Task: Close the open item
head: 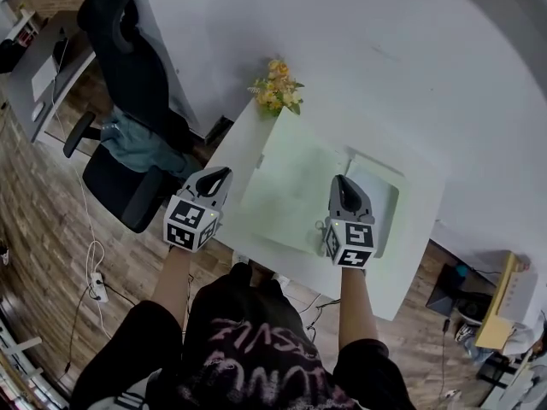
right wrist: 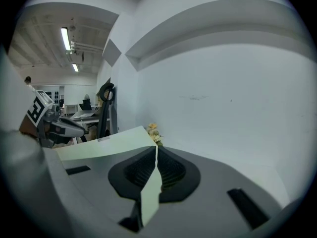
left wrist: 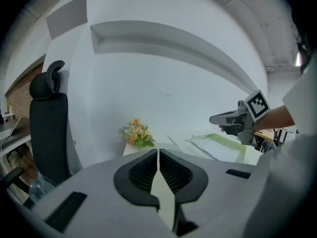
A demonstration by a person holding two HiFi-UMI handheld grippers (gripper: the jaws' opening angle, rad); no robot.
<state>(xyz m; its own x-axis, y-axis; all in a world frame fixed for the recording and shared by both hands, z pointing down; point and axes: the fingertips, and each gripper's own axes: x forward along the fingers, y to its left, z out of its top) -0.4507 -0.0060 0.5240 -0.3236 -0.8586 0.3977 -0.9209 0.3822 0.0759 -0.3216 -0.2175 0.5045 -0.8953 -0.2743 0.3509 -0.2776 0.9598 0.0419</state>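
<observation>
A pale green box lies open on the white table (head: pixel 410 263). Its lid (head: pixel 291 186) stands raised at the left and its shallow base (head: pixel 380 199) lies at the right. My left gripper (head: pixel 224 173) is shut and empty, hovering by the table's left edge, apart from the lid. My right gripper (head: pixel 339 180) is shut and empty too, above the seam between lid and base. In the left gripper view the closed jaws (left wrist: pixel 158 152) point toward the box (left wrist: pixel 218 147). From the right gripper view, the raised lid (right wrist: pixel 106 144) fills the left behind the closed jaws (right wrist: pixel 156 148).
A small bunch of yellow flowers (head: pixel 275 86) sits at the table's far corner against the white wall. A black office chair (head: pixel 128 101) with a teal cloth on it stands left of the table. Cables lie on the wooden floor (head: pixel 51 229).
</observation>
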